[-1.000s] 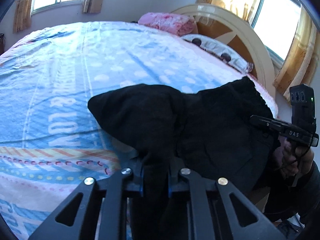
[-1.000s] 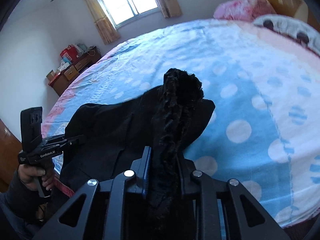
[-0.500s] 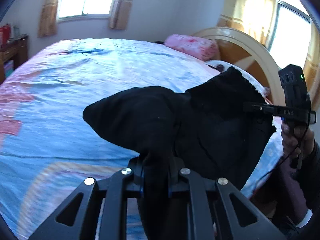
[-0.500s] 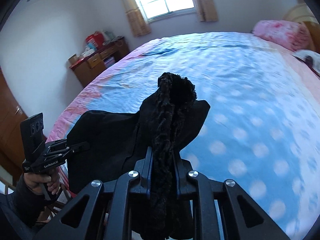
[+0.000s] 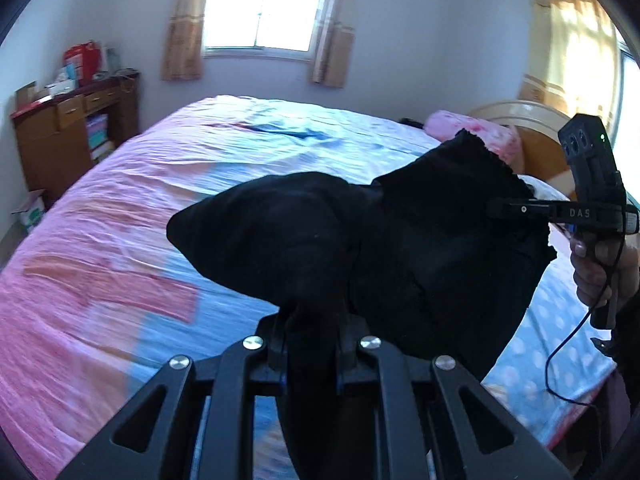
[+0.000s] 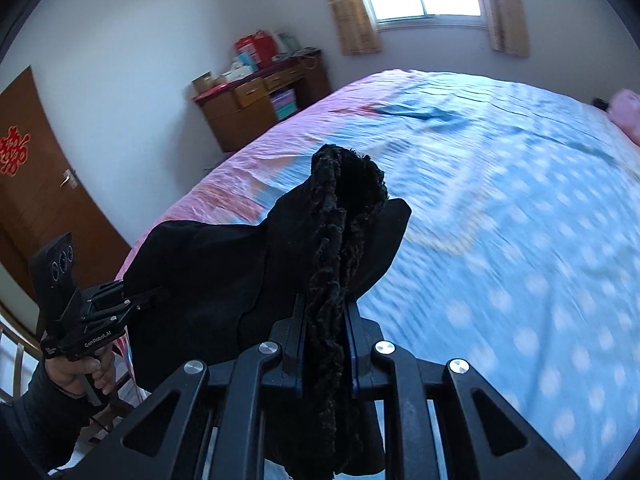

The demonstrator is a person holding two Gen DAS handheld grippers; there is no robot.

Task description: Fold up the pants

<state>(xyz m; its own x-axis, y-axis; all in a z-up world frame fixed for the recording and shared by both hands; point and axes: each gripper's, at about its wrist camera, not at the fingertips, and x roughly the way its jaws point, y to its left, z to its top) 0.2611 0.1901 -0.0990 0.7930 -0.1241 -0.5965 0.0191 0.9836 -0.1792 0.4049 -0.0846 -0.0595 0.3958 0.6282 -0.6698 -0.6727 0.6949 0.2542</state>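
Note:
The black pants (image 5: 420, 248) hang in the air over the bed, stretched between both grippers. My left gripper (image 5: 310, 320) is shut on a bunched black corner of them. My right gripper (image 6: 326, 312) is shut on a thick fuzzy edge of the pants (image 6: 340, 216) that sticks up past its fingers. Each view shows the other tool: the right gripper (image 5: 496, 210) clamps the cloth's right end, held by a hand (image 5: 592, 276). The left gripper (image 6: 148, 296) clamps the left end. The lower part of the pants is hidden behind the gripper frames.
Beneath the pants lies a wide bed with a blue dotted and pink sheet (image 5: 100, 280). A pink pillow (image 5: 480, 132) and the wooden headboard (image 5: 532, 120) are at the right. A wooden desk (image 6: 256, 108) with boxes stands by the wall, a brown door (image 6: 36, 184) left of it.
Both grippers have swung across the bed and risen a little, carrying the pants with them. The views now face the far window and desk instead of the headboard side.

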